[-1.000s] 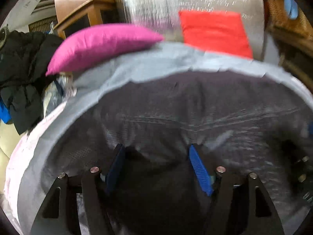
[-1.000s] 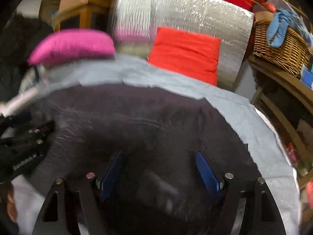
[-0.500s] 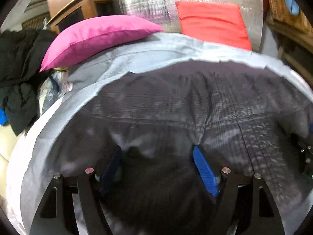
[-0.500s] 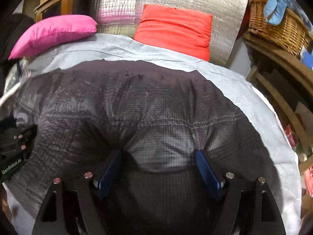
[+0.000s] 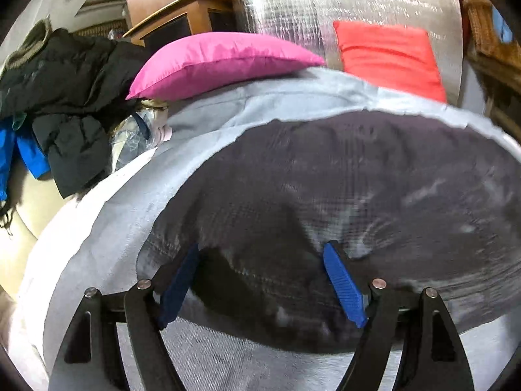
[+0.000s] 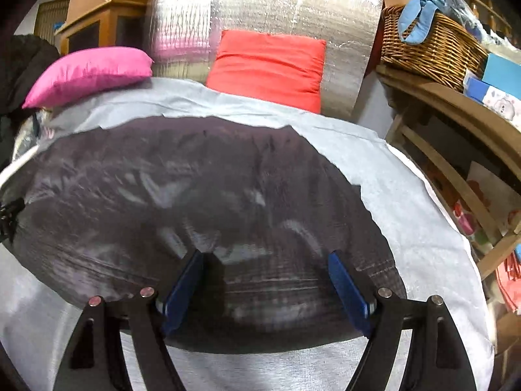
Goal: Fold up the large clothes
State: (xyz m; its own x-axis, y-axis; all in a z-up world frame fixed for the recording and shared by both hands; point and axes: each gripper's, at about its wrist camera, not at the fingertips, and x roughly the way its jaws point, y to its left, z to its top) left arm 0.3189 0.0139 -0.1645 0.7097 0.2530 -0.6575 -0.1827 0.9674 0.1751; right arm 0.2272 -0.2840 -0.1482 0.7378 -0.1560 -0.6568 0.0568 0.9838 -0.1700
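- Garment [image 5: 342, 202]: dark, fine-checked, lying spread on a grey sheet [image 5: 114, 215]; near hem runs across both views.
- Left gripper [image 5: 260, 280]: jaws wide and opening, blue pads [image 5: 342, 283] apart; garment's near edge lies between them, not pinched.
- Right gripper [image 6: 265, 282]: jaws wide, pads [image 6: 346, 290] apart over the garment's [image 6: 195, 195] hem; no grip seen.
- Sheet [image 6: 423, 234]: covers the bed on every side of the garment.
- Pink pillow [image 5: 221, 62]: on the sheet's far left.
- Red pillow [image 6: 270, 65]: upright against a silver foil panel [image 6: 276, 3].
- Wicker basket [image 6: 429, 45]: on a wooden shelf, right.
- Black jacket [image 5: 65, 97]: heaped at far left.
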